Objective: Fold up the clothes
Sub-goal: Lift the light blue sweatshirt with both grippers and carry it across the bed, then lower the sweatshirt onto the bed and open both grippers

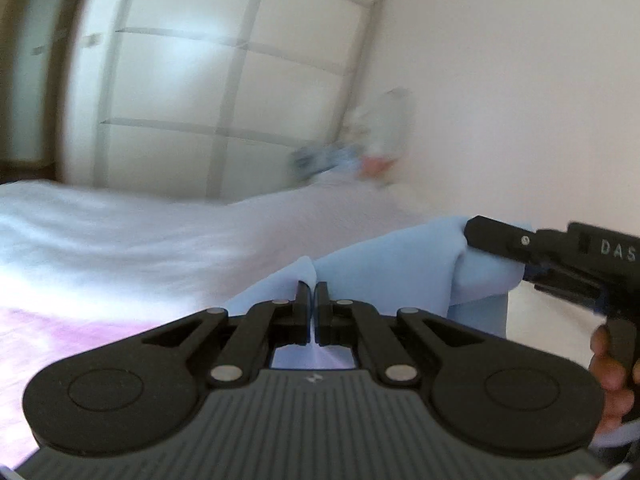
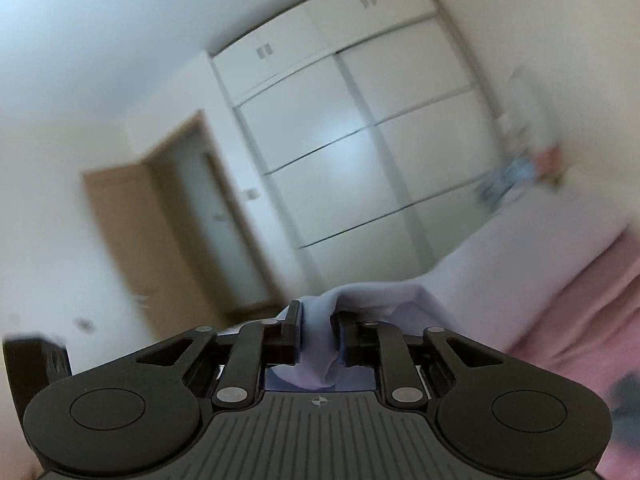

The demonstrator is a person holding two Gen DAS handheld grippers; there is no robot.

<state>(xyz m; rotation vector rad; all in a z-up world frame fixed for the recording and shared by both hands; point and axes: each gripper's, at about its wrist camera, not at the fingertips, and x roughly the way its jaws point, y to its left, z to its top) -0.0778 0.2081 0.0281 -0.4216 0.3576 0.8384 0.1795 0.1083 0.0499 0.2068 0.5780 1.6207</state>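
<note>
Left wrist view: my left gripper (image 1: 312, 292) points forward over the bed (image 1: 120, 232), its fingers (image 1: 301, 300) pressed together on a thin edge of the light blue garment (image 1: 400, 268), which rises just ahead of them. To the right of the garment my right gripper (image 1: 496, 240) reaches in from the side, its tip laid against a bunched fold of the same cloth; the hand (image 1: 612, 368) on its handle shows at the frame's edge. Beyond the bed stands a white wardrobe (image 1: 224, 72), with a blurred heap of clothes (image 1: 352, 152) at the bed's far end.

Right wrist view: my right gripper (image 2: 318, 328) is tilted, its fingers (image 2: 292, 328) clamped on a thick gathered fold of the garment (image 2: 320, 344), which hangs between them. The bed (image 2: 540, 240) lies to the garment's right, the wardrobe (image 2: 360, 140) and a brown door (image 2: 132, 232) behind it.
</note>
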